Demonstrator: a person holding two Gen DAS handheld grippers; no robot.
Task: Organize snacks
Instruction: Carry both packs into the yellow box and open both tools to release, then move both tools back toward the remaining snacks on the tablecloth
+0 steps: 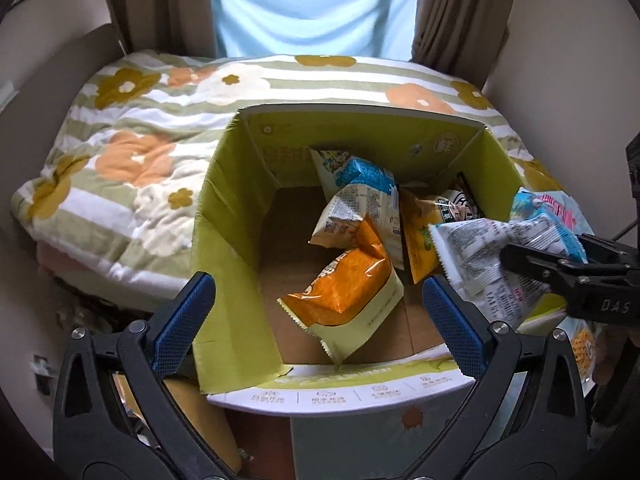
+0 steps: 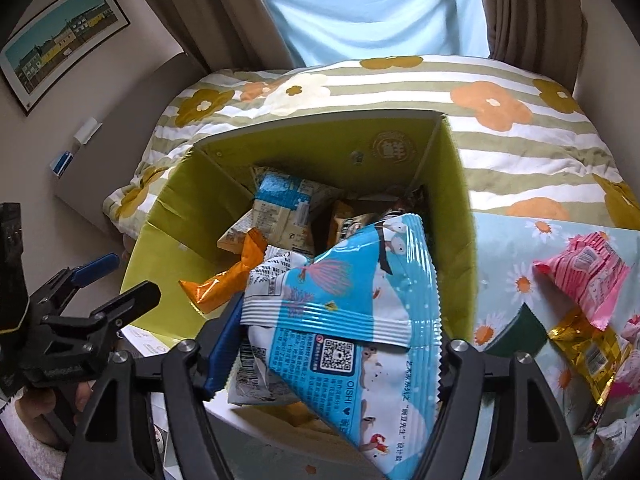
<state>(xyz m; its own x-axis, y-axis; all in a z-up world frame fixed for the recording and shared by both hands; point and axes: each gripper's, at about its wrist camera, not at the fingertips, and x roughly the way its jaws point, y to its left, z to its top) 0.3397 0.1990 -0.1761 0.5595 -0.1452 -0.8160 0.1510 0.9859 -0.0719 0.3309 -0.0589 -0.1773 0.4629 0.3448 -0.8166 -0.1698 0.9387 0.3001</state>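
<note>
Right now, seen from the left wrist, the left gripper [image 1: 316, 320] hangs above the near edge of the open cardboard box [image 1: 224, 208], its blue-padded fingers [image 1: 184, 320] spread wide apart with nothing between them. Inside the green-lined box an orange snack bag [image 1: 348, 288] lies near the middle of the brown floor, leaning on a cream and blue bag [image 1: 360, 196] toward the far wall; a yellow bag [image 1: 418, 236] stands against the right side. At the box's right edge the right gripper [image 1: 516, 256] comes in from the side, clamped on a blue and white snack packet [image 1: 488, 256] held over the rim. Behind the box a flowered quilt [image 1: 140, 140] covers the bed, with curtains [image 1: 460, 12] beyond.

From the right wrist, the right gripper [image 2: 332, 360] is pressed together on the blue and white snack packet [image 2: 352, 312], which fills the space between its fingers and hangs over the near right part of the cardboard box [image 2: 168, 232]. Below it sit the orange snack bag [image 2: 228, 280] and the cream and blue bag [image 2: 284, 208]. The left gripper [image 2: 120, 280] shows at the left edge, outside the box, its fingers parted. To the right of the box, on a daisy-print cloth [image 2: 512, 248], lie a pink packet [image 2: 588, 276] and, just beside it, a gold packet [image 2: 588, 352]. A framed picture [image 2: 60, 44] hangs on the left wall.
</note>
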